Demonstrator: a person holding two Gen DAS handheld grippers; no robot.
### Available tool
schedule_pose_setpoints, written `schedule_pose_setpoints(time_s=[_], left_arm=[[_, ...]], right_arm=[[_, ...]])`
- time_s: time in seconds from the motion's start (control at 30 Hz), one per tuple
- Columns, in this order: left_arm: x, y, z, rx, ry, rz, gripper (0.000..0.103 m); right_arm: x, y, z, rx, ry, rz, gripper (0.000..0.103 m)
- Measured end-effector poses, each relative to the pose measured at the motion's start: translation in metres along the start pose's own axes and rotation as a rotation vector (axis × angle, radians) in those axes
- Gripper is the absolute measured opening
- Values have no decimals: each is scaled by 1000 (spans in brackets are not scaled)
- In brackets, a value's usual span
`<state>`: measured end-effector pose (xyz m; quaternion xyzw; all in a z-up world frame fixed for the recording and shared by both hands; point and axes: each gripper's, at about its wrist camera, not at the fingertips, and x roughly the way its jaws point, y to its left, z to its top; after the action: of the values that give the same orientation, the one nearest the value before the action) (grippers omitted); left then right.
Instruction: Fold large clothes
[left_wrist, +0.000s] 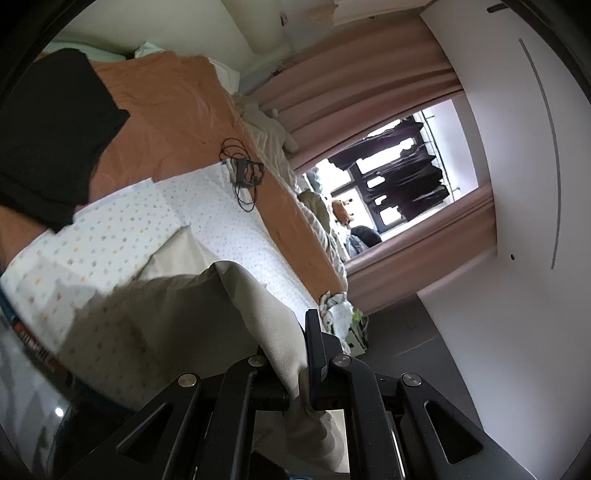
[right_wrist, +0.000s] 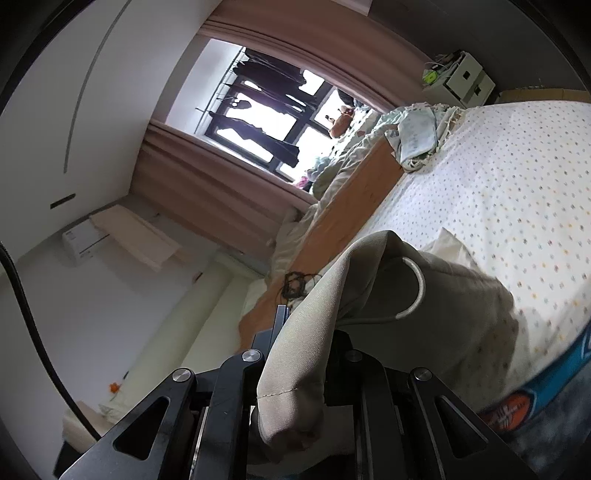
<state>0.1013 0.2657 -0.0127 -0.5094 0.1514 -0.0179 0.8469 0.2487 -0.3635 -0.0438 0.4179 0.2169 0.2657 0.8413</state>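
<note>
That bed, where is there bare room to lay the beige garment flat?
The dotted sheet lies bare between the beige garment and the crumpled cloth at the far end. It is crowded along the orange strip: a black cable tangle sits there, with bedding heaped beyond.

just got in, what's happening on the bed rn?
A person is folding a beige garment with a handheld gripper in each hand. The left gripper is shut on one edge of the fabric, and the right gripper is shut on another edge, near a white drawstring. The cloth is raised at both grips, with the rest draped on the dotted bedsheet. A tangle of black cable lies farther up the bed.
</note>
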Motion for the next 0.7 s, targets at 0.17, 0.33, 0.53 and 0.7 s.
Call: schedule_pose_setpoints(time_s=[0.17, 0.33, 0.53, 0.7], left_arm=[[45, 4, 26, -19, 17, 18, 6], [89, 5, 47, -19, 37, 31, 7], [142, 13, 59, -17, 70, 66, 7], [182, 32, 65, -38, 96, 114, 7]], right_arm=[[42, -1, 21, 2, -8, -28, 15], [80, -13, 38, 27, -26, -55, 15], [121, -33, 53, 51, -23, -104, 15], [155, -56, 58, 73, 3, -137, 15]])
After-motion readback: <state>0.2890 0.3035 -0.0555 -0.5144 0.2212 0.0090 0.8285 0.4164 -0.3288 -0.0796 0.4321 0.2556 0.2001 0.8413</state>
